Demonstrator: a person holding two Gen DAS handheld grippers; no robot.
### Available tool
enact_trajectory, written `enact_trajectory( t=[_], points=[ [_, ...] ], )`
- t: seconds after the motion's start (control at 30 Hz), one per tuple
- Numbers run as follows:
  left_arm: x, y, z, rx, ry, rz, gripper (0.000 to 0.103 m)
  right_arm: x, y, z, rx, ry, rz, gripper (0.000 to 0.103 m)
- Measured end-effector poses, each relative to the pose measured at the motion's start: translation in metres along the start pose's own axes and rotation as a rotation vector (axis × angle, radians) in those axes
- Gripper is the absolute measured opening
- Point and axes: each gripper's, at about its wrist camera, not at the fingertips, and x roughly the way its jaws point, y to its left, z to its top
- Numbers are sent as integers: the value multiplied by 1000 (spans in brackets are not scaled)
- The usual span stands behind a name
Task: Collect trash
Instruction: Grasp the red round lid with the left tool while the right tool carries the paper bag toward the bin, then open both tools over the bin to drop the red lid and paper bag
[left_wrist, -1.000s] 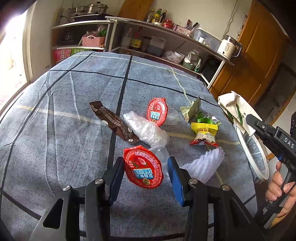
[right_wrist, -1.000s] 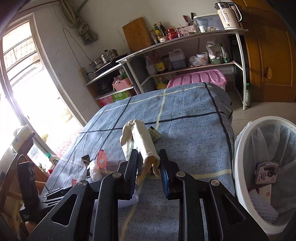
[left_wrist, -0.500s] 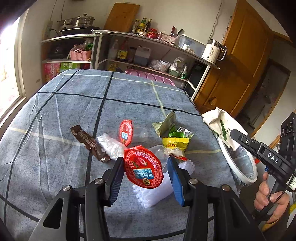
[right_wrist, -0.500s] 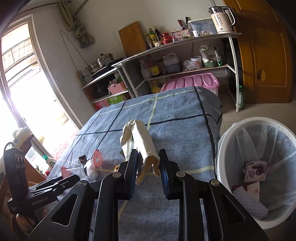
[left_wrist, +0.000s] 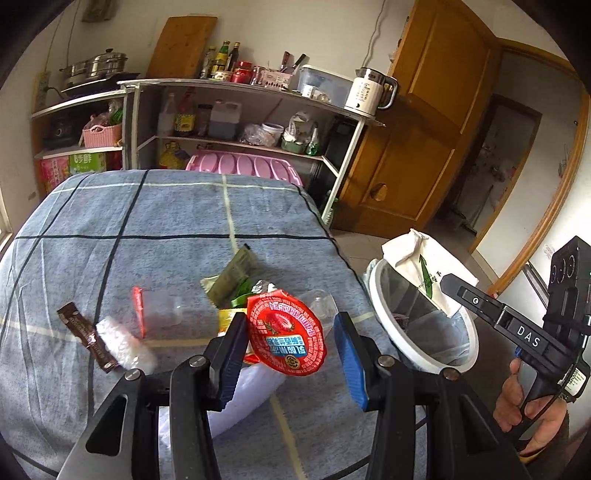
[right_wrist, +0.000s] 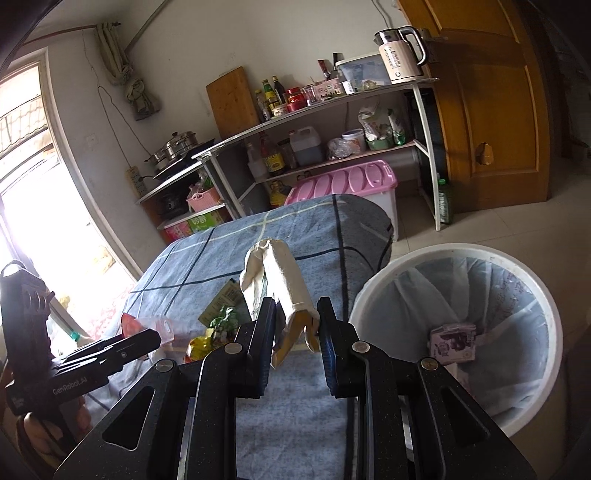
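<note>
My left gripper (left_wrist: 291, 347) is shut on a clear plastic cup with a red strawberry lid (left_wrist: 286, 338) and holds it above the blue-grey checked bedspread (left_wrist: 166, 221). My right gripper (right_wrist: 295, 328) is shut on a cream paper bag (right_wrist: 284, 284), held near the rim of the white trash bin (right_wrist: 546, 317); the bag also shows in the left wrist view (left_wrist: 424, 266) over the bin (left_wrist: 391, 332). On the bedspread lie a second clear cup with a red lid (left_wrist: 155, 314), a brown wrapper (left_wrist: 86, 336), a white foam net (left_wrist: 122, 343), a yellow snack packet (left_wrist: 229, 319) and a green packet (left_wrist: 232, 277).
The bin is lined with a bluish bag and holds a small printed box (right_wrist: 452, 341). A metal shelf rack (left_wrist: 240, 110) with bottles and a kettle stands beyond the bed, with a pink storage box (left_wrist: 243, 168) below. A wooden door (left_wrist: 424, 129) is to the right.
Both grippers have swung right towards the bin with their loads. The left one has lifted the red-lidded cup off the bedspread. The bin now fills more of the right wrist view.
</note>
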Motion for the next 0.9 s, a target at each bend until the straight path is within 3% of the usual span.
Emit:
enact_trajectory(
  t=[0.5, 0.9],
  points=[
    [67, -110, 13, 138, 86, -191, 48, -34, -85, -5, 81, -1, -182, 24],
    [118, -163, -1, 198, 191, -222, 48, -25, -132, -16, 113, 76, -280, 24]
  ],
)
